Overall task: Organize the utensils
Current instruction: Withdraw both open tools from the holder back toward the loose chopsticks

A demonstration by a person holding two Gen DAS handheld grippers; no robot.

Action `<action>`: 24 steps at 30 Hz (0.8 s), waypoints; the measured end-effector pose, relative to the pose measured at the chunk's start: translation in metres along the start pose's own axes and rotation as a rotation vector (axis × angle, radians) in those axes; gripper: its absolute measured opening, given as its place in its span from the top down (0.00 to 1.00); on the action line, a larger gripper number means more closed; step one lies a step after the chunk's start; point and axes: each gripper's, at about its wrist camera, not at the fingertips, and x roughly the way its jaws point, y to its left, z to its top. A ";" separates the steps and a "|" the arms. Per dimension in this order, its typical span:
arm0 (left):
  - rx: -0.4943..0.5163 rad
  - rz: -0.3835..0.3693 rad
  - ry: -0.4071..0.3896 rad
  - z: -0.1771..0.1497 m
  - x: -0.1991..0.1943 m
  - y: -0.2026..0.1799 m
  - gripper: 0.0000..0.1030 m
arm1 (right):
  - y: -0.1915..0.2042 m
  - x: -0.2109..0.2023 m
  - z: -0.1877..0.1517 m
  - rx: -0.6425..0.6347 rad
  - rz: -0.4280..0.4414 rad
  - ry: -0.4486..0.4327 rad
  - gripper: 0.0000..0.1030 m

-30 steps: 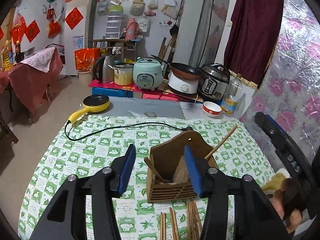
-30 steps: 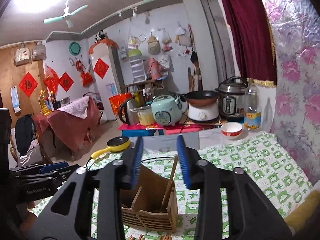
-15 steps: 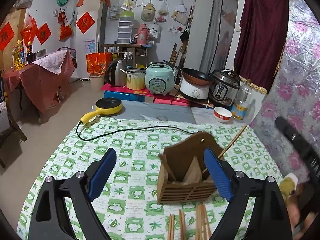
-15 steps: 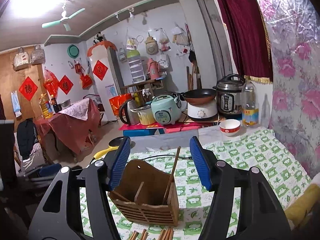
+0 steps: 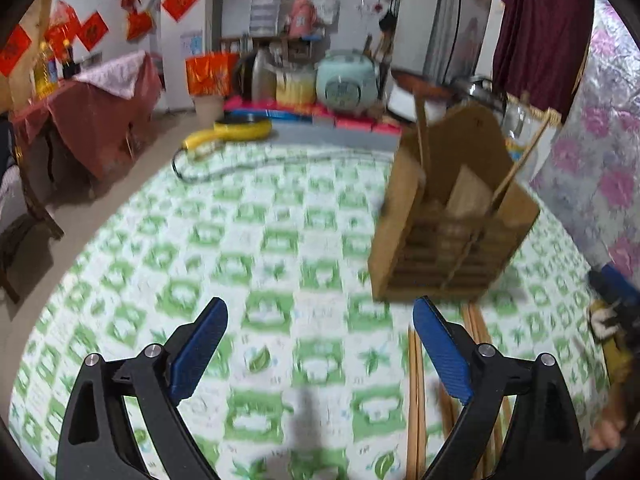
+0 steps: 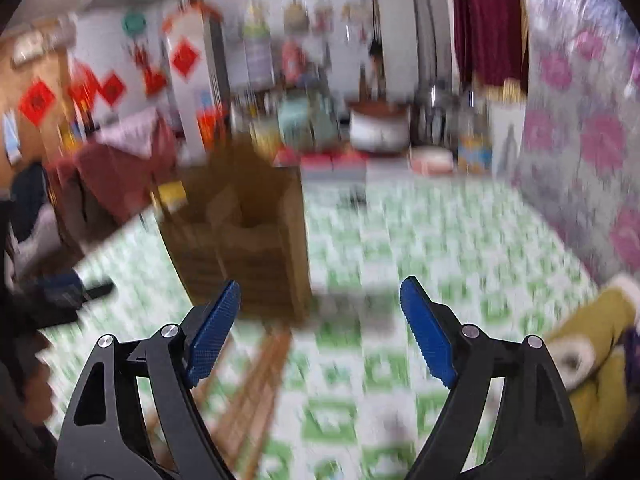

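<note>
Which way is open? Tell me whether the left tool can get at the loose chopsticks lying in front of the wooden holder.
Probably yes. The left tool has just been opening, with nothing between its jaws, and the chopsticks lie flat on the tablecloth under its right finger. The wooden holder stands beyond them, not in the way.

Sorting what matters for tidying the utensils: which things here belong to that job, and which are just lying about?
Belongs to the job:
- wooden utensil holder
- loose chopsticks on the tablecloth
- chopstick in the holder

Just lying about:
- yellow pan
- black cord
- rice cooker
</note>
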 end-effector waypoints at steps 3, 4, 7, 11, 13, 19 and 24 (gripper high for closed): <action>-0.006 -0.016 0.039 -0.011 0.005 0.001 0.11 | -0.003 0.011 -0.008 0.021 0.041 0.073 0.22; 0.002 -0.010 0.047 -0.015 0.007 0.000 0.11 | -0.003 0.011 -0.009 0.020 0.050 0.083 0.22; 0.032 0.002 0.082 -0.025 0.012 -0.003 0.11 | -0.001 0.010 -0.016 -0.011 0.034 0.091 0.22; 0.041 -0.025 0.148 -0.037 0.020 -0.001 0.10 | -0.009 0.014 -0.030 -0.010 0.005 0.146 0.22; 0.040 -0.042 0.164 -0.041 0.022 0.000 0.10 | -0.017 0.016 -0.037 0.012 0.013 0.179 0.22; 0.065 -0.077 0.198 -0.045 0.025 -0.007 0.11 | -0.027 0.018 -0.047 0.043 0.031 0.218 0.22; 0.094 -0.115 0.231 -0.049 0.031 -0.016 0.11 | -0.029 0.015 -0.045 0.059 0.043 0.212 0.22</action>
